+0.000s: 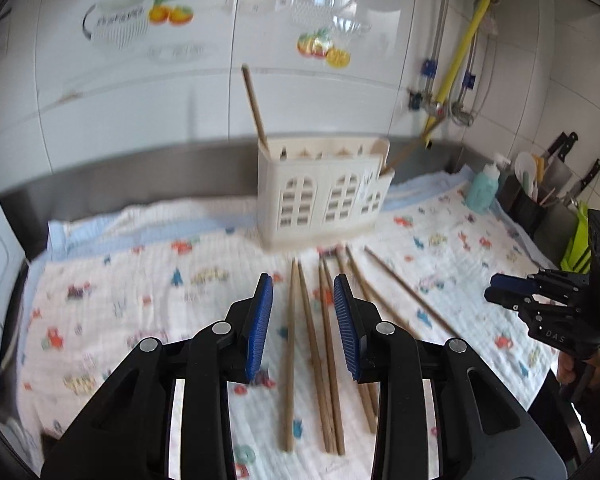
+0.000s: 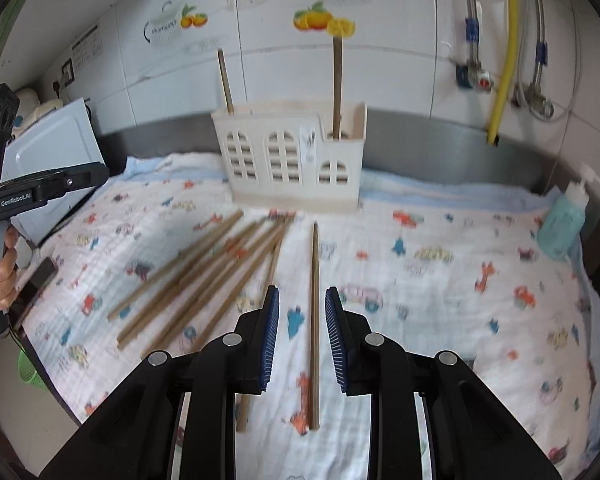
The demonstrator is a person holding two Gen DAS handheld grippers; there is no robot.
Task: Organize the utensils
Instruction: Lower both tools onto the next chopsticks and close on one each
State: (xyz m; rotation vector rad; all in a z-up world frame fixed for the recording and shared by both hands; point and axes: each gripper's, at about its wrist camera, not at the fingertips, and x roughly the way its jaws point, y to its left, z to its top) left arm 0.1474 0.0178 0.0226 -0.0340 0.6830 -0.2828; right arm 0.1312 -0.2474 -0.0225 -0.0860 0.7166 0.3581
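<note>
My left gripper (image 1: pixel 303 322) released above loose chopsticks (image 1: pixel 327 360) on cloth (image 1: pixel 120 300) | my right gripper (image 2: pixel 302 334) released over single chopstick (image 2: pixel 315 320) | holder (image 2: pixel 290 152) behind, two chopsticks upright | read "GenRobot.AI", "DAS"

2 wrist views, shared holder (image 1: pixel 324 192) ahead

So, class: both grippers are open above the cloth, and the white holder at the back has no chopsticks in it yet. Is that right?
Not quite. The white holder already has two chopsticks standing in it, one at its left end and one in the right compartment; the right wrist view shows both. The rest holds: the left gripper and right gripper are open above the cloth.
</note>
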